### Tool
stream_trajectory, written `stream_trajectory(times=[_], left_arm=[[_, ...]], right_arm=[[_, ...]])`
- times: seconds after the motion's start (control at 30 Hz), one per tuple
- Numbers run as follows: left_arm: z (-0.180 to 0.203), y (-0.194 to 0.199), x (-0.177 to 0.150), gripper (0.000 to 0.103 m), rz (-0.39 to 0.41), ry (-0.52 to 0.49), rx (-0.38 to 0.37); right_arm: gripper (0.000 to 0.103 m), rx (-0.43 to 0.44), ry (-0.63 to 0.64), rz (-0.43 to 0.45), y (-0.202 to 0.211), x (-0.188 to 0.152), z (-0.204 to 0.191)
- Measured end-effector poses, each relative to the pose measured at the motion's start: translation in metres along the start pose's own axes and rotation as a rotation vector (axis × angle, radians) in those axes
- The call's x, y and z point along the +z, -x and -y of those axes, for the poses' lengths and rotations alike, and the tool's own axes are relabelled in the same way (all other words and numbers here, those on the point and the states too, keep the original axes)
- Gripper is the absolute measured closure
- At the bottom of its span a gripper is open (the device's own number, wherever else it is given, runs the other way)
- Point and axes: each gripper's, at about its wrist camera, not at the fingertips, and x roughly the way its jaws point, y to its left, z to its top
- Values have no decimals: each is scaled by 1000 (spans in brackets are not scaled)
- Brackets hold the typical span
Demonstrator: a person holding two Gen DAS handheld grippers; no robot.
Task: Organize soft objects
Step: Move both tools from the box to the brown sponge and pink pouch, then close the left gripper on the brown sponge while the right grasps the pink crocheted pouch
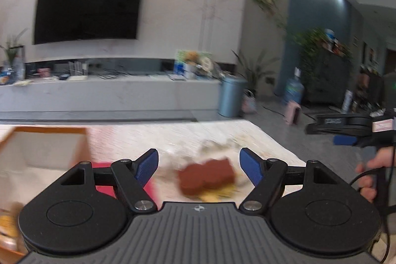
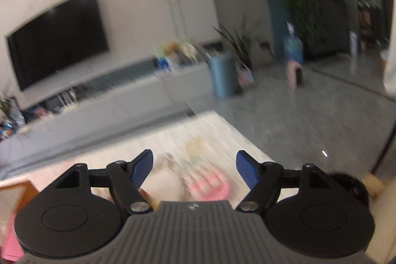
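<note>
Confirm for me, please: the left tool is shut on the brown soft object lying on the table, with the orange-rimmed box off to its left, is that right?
Not quite. In the left wrist view the left tool is open, its blue fingers spread either side of the brown soft object without gripping it. The object does lie on the table, with the orange-rimmed box to its left.

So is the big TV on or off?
Off, it looks: the TV screen is black all over, showing only small reflections of the ceiling lights.

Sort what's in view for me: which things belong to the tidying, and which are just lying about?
Job: brown soft block, pink soft item, orange box, left gripper and right gripper, both open.
Lying about: TV, blue bin, pink stool, plants.
</note>
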Motion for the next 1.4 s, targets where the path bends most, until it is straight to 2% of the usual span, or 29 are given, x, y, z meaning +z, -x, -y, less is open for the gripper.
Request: stream_trajectory(times=[0.1, 0.2, 0.33, 0.5, 0.57, 0.63, 0.73, 0.8, 0.83, 0.9, 1.03, 1.1, 1.27, 1.4], left_arm=[[26, -33, -15, 15, -48, -28, 2], [43, -61, -27, 15, -85, -14, 9], [58, -96, -39, 15, -89, -16, 75], [71, -135, -49, 15, -110, -32, 133], [74, -146, -53, 15, -98, -58, 155], [78, -154, -59, 15, -72, -85, 193], [79, -167, -65, 15, -61, -130, 220], [76, -173, -68, 15, -76, -139, 231], [74, -178, -68, 15, -97, -131, 240], [67, -176, -69, 14, -105, -108, 222], [62, -172, -76, 8, -98, -156, 219], [58, -172, -75, 7, -110, -143, 198], [52, -168, -76, 6, -108, -127, 175], [41, -162, -74, 6, -62, -5, 171]], right_arm=[[29, -34, -46, -67, -17, -12, 14], [29, -69, -67, -91, -27, -18, 23], [29, -115, -88, -108, -36, -20, 29], [25, -89, -43, -130, -45, -24, 20], [23, -35, -26, -151, -51, -27, 17], [23, 16, -63, -180, -60, -31, 20], [23, 7, -153, -203, -74, -36, 29], [23, -14, -200, -205, -82, -39, 35], [19, -35, -211, -213, -87, -41, 36], [17, -105, -204, -233, -93, -45, 35], [11, -203, -165, -242, -107, -53, 29], [11, -203, -179, -264, -113, -57, 28], [11, -138, -248, -315, -123, -66, 27], [7, -123, -225, -306, -130, -68, 23]])
